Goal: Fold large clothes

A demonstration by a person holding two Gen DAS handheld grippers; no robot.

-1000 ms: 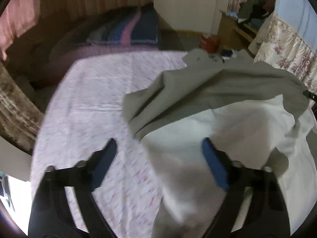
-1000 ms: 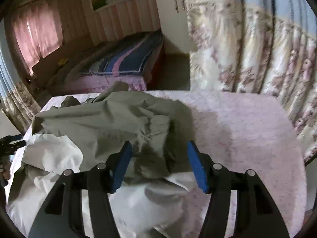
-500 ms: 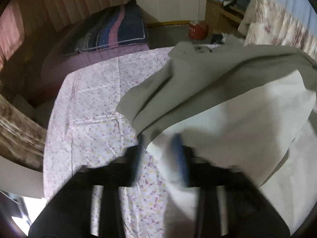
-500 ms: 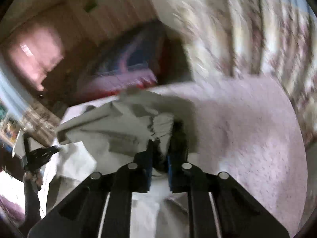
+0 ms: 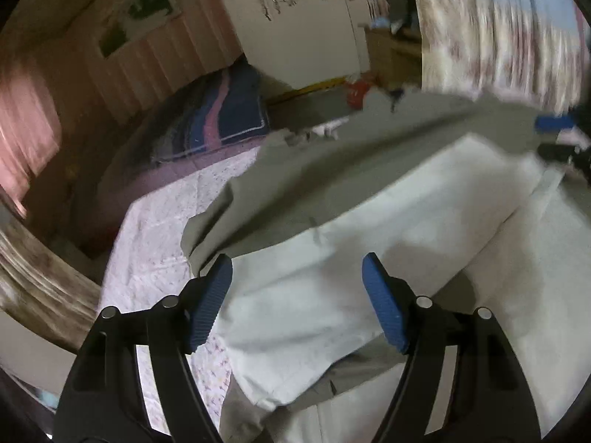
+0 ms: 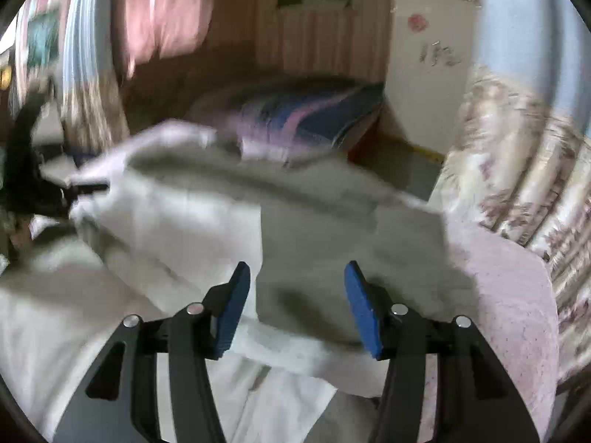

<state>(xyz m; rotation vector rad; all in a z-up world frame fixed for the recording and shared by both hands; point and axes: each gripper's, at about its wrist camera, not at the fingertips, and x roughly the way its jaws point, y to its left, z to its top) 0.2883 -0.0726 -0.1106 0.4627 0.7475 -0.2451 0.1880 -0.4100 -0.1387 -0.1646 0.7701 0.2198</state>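
Note:
A large garment, grey outside (image 5: 325, 170) with a white lining (image 5: 388, 221), lies folded over on the pink flowered bedsheet (image 5: 155, 243). My left gripper (image 5: 297, 295) hovers above its near left corner, jaws opening and wide apart, the pads clear of the cloth below. In the right wrist view the same garment (image 6: 332, 214) spreads out blurred. There my right gripper (image 6: 297, 306) is above its grey flap, jaws opening, nothing pressed between the blue pads. The right gripper's blue pad shows at the far right of the left wrist view (image 5: 554, 123).
A second bed with a blue and pink striped blanket (image 5: 221, 118) stands beyond. Flowered curtains (image 6: 517, 184) hang to the right, a white wardrobe (image 5: 295, 18) and a wooden cabinet (image 5: 391, 51) at the back. A brown curtain (image 5: 37, 280) hangs at the left.
Both grippers closed on the garment half a second ago and have let go, standing wide again. The garment now lies flatter, folded over, and both hands have shifted sideways and rolled.

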